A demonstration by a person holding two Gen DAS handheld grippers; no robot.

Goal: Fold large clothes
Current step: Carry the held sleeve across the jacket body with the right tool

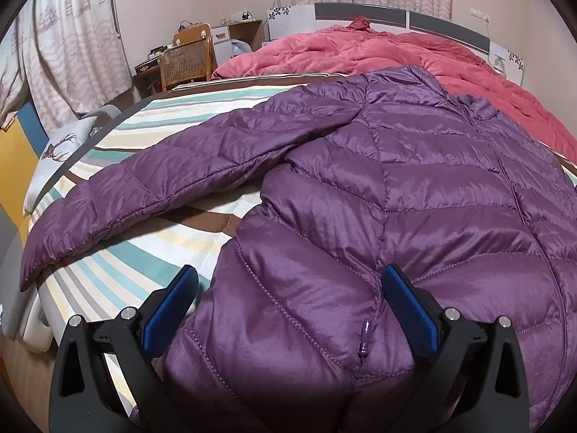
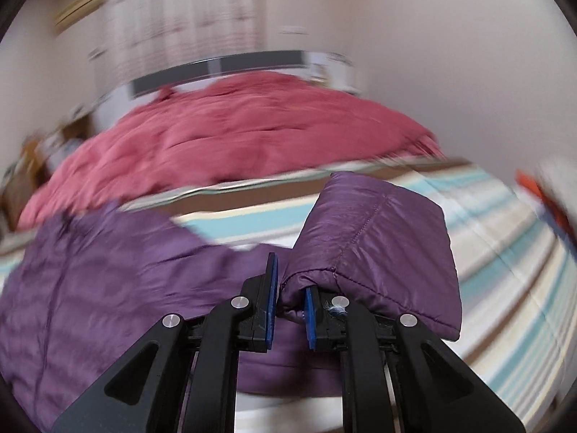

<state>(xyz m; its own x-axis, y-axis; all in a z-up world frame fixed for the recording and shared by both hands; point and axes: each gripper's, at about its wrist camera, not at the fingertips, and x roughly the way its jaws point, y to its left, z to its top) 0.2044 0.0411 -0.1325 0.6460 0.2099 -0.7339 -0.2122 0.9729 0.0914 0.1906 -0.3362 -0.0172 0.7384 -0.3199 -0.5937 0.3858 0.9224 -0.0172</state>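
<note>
A purple quilted down jacket (image 1: 414,195) lies front up on the striped bedsheet (image 1: 151,252), its one sleeve (image 1: 144,187) stretched out to the left. My left gripper (image 1: 292,288) stands open and wide over the jacket's hem, which bulges up between the blue pads (image 1: 169,306); the left pad looks clear of the fabric. In the blurred right wrist view, my right gripper (image 2: 291,294) is shut on the cuff end of the other sleeve (image 2: 378,238). That sleeve is lifted off the sheet, to the right of the jacket's body (image 2: 108,274).
A crumpled pink-red quilt (image 1: 414,57) covers the far half of the bed up to the headboard (image 1: 360,11). A rattan chair (image 1: 187,61) and a desk stand beyond the bed's left corner, by the curtains. The bed's near left edge (image 1: 32,310) drops to the floor.
</note>
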